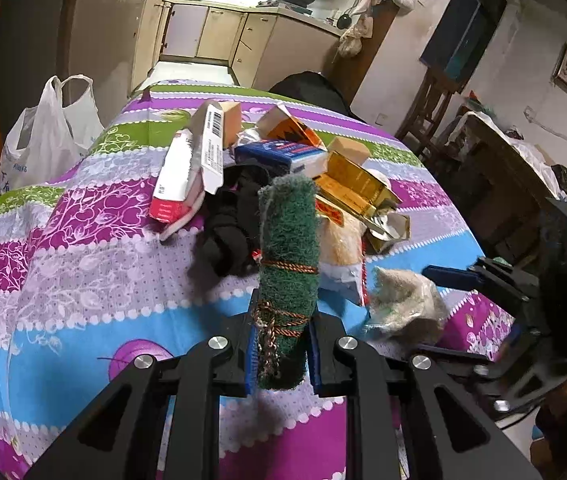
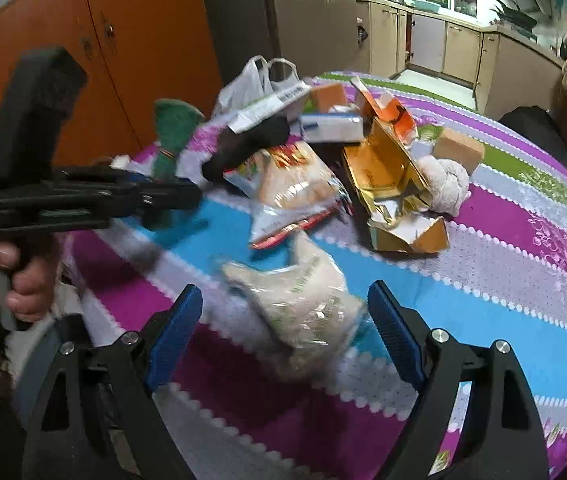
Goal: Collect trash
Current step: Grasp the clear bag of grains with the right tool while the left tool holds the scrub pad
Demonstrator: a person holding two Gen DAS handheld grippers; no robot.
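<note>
My left gripper (image 1: 280, 354) is shut on a rolled green scouring pad (image 1: 288, 256) tied with cord, held upright above the table; it also shows in the right wrist view (image 2: 171, 128). My right gripper (image 2: 285, 330) is open, its blue pads either side of a crumpled clear plastic bag (image 2: 303, 304), which also shows in the left wrist view (image 1: 403, 304). Beyond lie a snack packet (image 2: 291, 196), a gold carton (image 2: 387, 184), a black cloth (image 1: 231, 236), a red-and-white box (image 1: 187, 176) and a blue box (image 1: 283, 156).
The table has a striped floral cloth (image 2: 523, 288). A white carrier bag (image 1: 47, 136) hangs at its far left edge. Orange cupboards (image 2: 83, 60) stand to the left, wooden furniture (image 1: 495, 176) to the right. A dark chair back (image 1: 311, 88) sits behind the table.
</note>
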